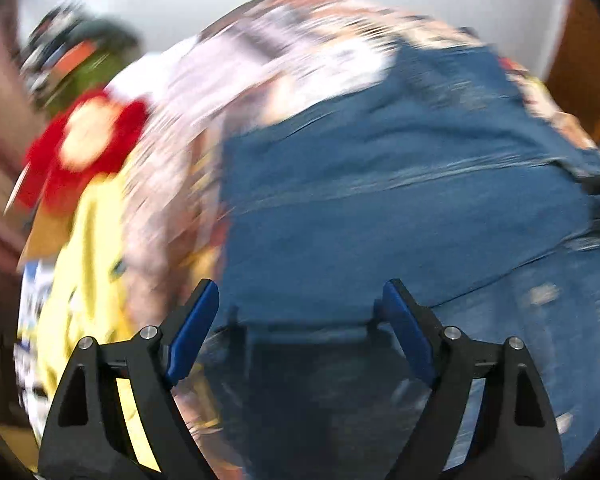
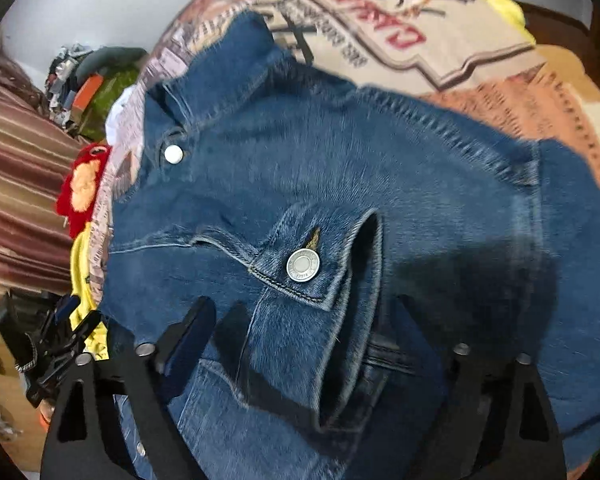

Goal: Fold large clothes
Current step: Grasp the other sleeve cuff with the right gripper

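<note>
Under both tools, on printed bedspread [image 2: 480,60]: denim jacket [image 2: 300,184], spread out, collar toward top of right wrist view, buttoned cuff [image 2: 304,266] and sleeve lying across body. Dark blue, thick, stiff-looking seams, metal snaps. Bed, not desk. Red plush toy [image 2: 82,190] and yellow cloth [image 2: 80,272] at bedspread edge, left of jacket; clutter pile [image 2: 92,72] farther back.

Left tool [image 1: 300,312]: wide, nothing between blue pads, hovering over denim near jacket edge; view heavily blurred, exact spot unclear. Right tool [image 2: 300,332]: wide too, straddling sleeve below cuff, pads not visibly pressing; no grip judged. Left tool also visible at left edge of right wrist view.

Risks, judged only:
- Grabbing single layer of sleeve instead of full fold edge, then dragging sleeve off body, crooked fold.
- Heavy denim slipping from pads if pinch too shallow.
- Pinching bedspread along with jacket edge on left side, since boundary close and blurred.
- Snap or cuff button landing under a pad, poor hold.
- Jacket sliding toward plush toy and yellow cloth, snagging them into fold.
- Uneven lift between two tools, twisting garment.
</note>
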